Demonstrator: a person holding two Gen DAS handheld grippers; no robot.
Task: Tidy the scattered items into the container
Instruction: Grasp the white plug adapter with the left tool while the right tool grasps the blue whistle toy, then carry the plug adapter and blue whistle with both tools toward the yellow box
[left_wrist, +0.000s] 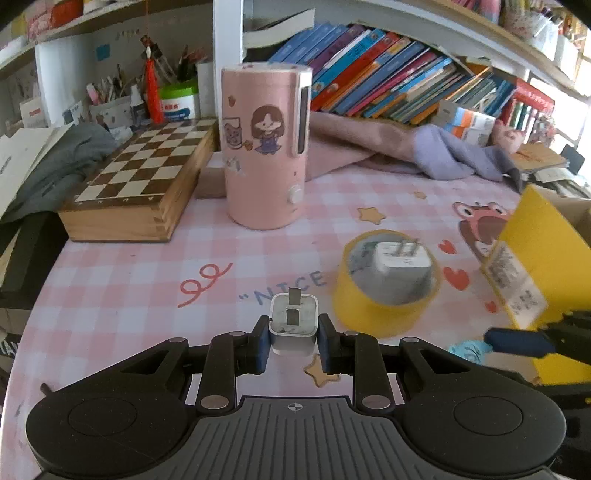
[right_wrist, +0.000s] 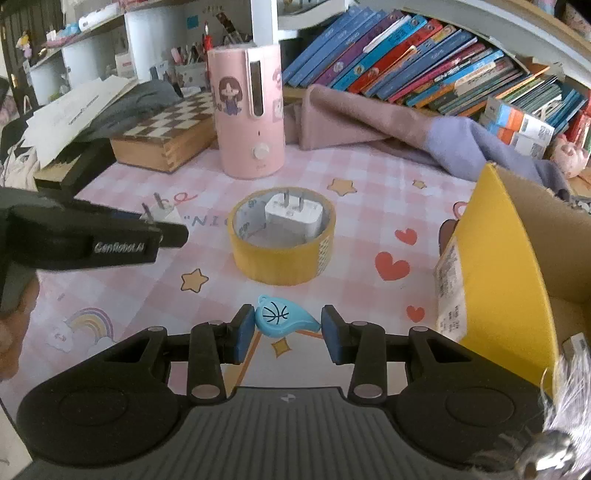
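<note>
Between left tool (left_wrist: 293, 341) pads, white charger (left_wrist: 293, 325)

We read "GenRobot.AI" in white letters on the side of the left claw (right_wrist: 168, 225), at the left edge of the right wrist view. On the checked cloth of the worktop (left_wrist: 147, 280), grey-blue letters spell "NICE" after an opening quotation mark, near the middle of the left wrist view. The labels on the yellow box (left_wrist: 517, 280) and the book spines (left_wrist: 388, 81) are too blurred for us to read.
</note>
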